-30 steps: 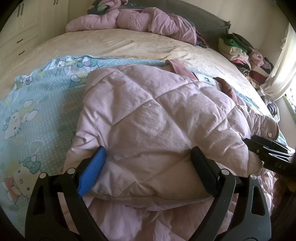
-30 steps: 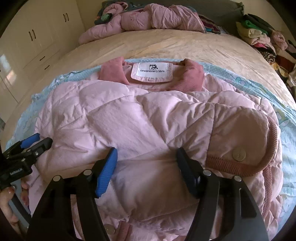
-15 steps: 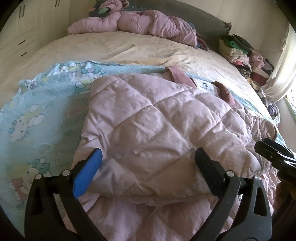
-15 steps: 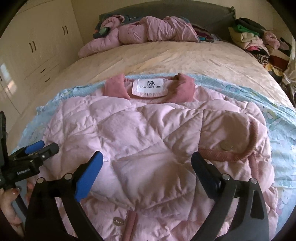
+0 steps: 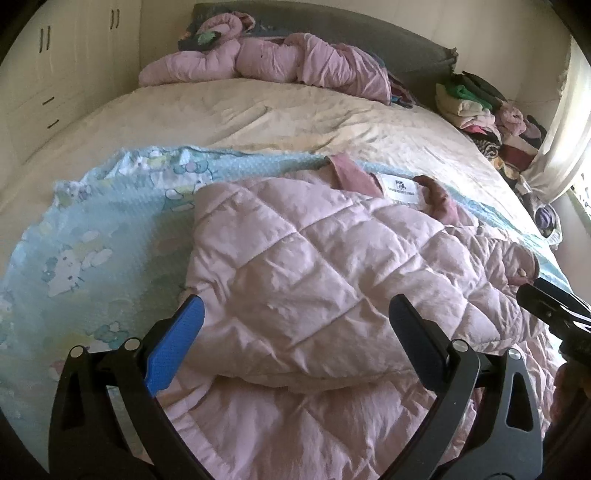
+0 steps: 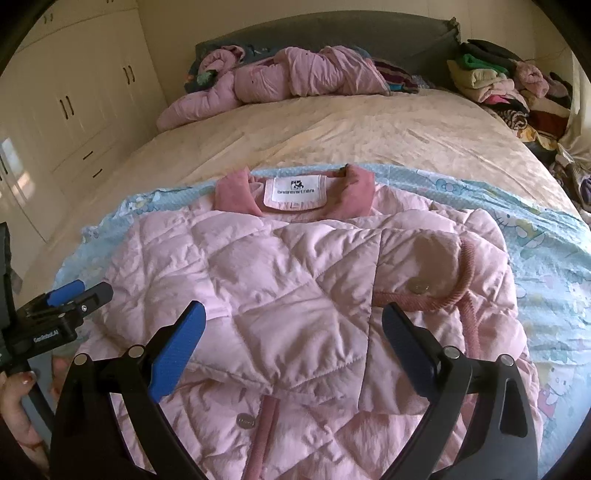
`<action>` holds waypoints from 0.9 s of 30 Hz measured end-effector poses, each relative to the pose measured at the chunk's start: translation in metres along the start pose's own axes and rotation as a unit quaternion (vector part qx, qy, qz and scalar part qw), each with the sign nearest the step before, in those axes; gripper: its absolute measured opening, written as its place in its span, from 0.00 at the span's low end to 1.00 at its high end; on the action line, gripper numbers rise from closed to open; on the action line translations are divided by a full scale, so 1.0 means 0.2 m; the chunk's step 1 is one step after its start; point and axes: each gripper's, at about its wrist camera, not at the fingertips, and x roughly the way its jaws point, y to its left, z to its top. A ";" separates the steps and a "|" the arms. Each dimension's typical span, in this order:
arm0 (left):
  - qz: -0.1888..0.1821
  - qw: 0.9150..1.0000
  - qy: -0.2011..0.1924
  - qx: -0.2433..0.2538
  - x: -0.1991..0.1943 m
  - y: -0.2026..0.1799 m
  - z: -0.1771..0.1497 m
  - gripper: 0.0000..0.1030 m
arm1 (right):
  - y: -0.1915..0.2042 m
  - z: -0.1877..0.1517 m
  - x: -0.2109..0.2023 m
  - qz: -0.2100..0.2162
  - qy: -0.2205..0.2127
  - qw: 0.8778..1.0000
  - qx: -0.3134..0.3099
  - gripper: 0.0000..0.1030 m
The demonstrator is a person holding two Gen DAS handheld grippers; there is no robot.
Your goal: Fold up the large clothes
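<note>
A pink quilted jacket point(image 6: 295, 280) lies on a light blue cartoon blanket point(image 6: 546, 236) on the bed, collar and white label point(image 6: 295, 192) at the far side. Both sleeves are folded across its front; the right cuff with a snap button point(image 6: 417, 286) lies on top. It also shows in the left wrist view point(image 5: 325, 266). My left gripper point(image 5: 295, 317) is open and empty above the jacket's near left part. My right gripper point(image 6: 291, 325) is open and empty above the jacket's lower middle. The left gripper also shows at the left edge of the right wrist view point(image 6: 74, 295).
A crumpled pink garment point(image 6: 288, 77) lies by the grey headboard point(image 6: 332, 33). A pile of folded clothes point(image 6: 498, 81) stands at the far right. White cupboards point(image 6: 66, 96) line the left wall. The beige bedspread point(image 6: 332, 129) stretches beyond the blanket.
Both grippers have drawn back and up from the jacket and opened wider. The folded sleeves stay lying on the jacket's front.
</note>
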 end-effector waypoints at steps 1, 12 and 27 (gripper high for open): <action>0.000 1.000 -0.003 0.002 -0.02 -0.01 0.00 0.91 | 0.00 0.00 -0.01 -0.001 -0.001 1.000 0.001 0.93; -0.004 1.000 -0.026 0.010 -0.17 -0.04 0.02 0.91 | 0.02 0.00 -0.15 0.000 -0.016 1.000 0.001 0.93; -0.010 0.998 -0.065 0.019 -0.45 -0.10 -0.04 0.91 | 0.02 -0.03 -0.45 -0.007 -0.058 0.998 -0.006 0.93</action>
